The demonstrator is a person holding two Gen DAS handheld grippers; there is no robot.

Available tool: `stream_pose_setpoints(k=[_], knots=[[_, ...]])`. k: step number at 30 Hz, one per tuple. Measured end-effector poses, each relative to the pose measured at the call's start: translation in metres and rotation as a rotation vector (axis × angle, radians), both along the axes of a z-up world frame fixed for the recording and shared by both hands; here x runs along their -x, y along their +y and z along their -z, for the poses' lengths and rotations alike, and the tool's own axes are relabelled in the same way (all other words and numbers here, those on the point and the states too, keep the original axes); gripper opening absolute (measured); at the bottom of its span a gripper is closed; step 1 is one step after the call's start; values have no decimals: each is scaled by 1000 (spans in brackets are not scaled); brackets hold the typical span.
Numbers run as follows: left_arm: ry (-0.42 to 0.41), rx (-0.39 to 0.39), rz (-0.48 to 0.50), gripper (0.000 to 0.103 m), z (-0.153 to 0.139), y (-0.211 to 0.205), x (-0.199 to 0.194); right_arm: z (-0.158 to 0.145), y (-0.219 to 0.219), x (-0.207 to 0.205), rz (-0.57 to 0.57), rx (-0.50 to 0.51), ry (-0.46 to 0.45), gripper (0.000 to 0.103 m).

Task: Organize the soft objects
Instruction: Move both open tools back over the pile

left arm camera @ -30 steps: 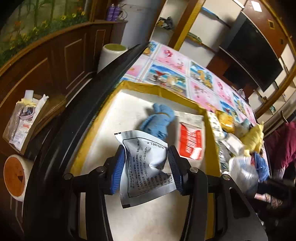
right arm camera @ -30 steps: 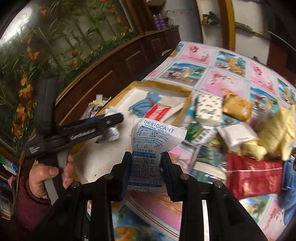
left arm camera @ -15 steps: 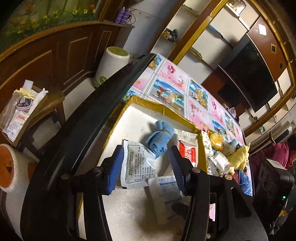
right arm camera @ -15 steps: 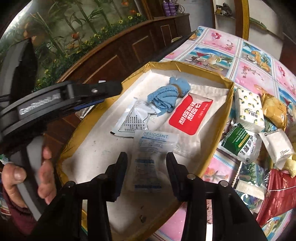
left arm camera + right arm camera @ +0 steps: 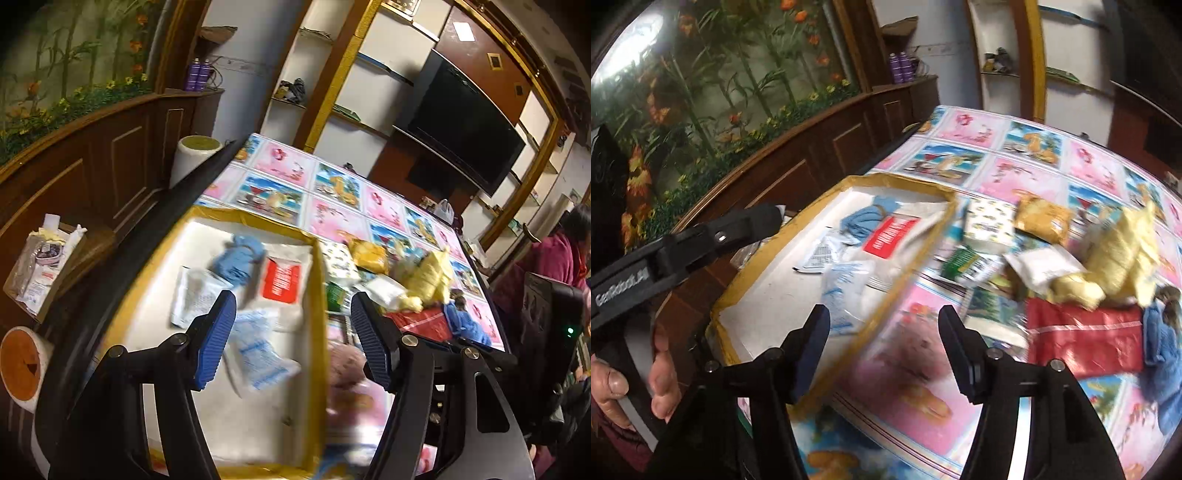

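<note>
A yellow-rimmed box (image 5: 317, 280) (image 5: 908, 266) lies on the table. Inside lie a silver sachet (image 5: 195, 295) (image 5: 822, 254), a desiccant packet (image 5: 258, 347) (image 5: 846, 288), a blue cloth (image 5: 240, 258) (image 5: 868, 218) and a white pouch with a red label (image 5: 282, 282) (image 5: 892, 236). My left gripper (image 5: 293, 336) is open and empty above the box. My right gripper (image 5: 884, 347) is open and empty over the box's right rim. More soft packets (image 5: 988, 221), a yellow plush (image 5: 1115, 258) and a red bag (image 5: 1082, 343) lie to the right of the box.
The table has a pink and blue picture cloth (image 5: 1015, 173). Wooden cabinets (image 5: 110, 155) stand along the left. A small side table with clutter (image 5: 40, 266) and a tape roll (image 5: 20, 363) sit at the left. A person (image 5: 554, 258) sits at the far right.
Both grippers let go of their packets in the box, opened wide and pulled back. The silver sachet and the desiccant packet now lie in the box. Both views are blurred by motion.
</note>
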State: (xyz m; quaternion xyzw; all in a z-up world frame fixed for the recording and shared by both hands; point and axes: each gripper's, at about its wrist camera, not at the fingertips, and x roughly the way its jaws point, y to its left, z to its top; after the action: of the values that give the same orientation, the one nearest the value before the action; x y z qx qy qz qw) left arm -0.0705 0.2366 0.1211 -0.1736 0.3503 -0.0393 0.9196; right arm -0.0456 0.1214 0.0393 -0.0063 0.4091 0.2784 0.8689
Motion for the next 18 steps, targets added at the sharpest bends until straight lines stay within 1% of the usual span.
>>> stream_pose_setpoints(k=[2,4,7,8,11,14,18], knots=[[4,-3,15,65,-1,-18,4,4,-19,2,30,-10,10,61],[8,-25,20,65,-1,-36,9,9,-38,4,68,-13,22,61],[-4,-100,13,65,-2,-66,17,16,-66,10,118,-7,36,61],[-14,-136,3,65,-3,-77,21,17,-76,13,131,-5,38,61],[-30,-214,-12,65,0,-102,29,22,-104,21,176,10,22,61],[-33,-287,-5,65,6,-124,33,27,-127,24,222,17,14,61],[-26,-360,15,65,13,-147,33,36,-151,23,267,2,36,61]])
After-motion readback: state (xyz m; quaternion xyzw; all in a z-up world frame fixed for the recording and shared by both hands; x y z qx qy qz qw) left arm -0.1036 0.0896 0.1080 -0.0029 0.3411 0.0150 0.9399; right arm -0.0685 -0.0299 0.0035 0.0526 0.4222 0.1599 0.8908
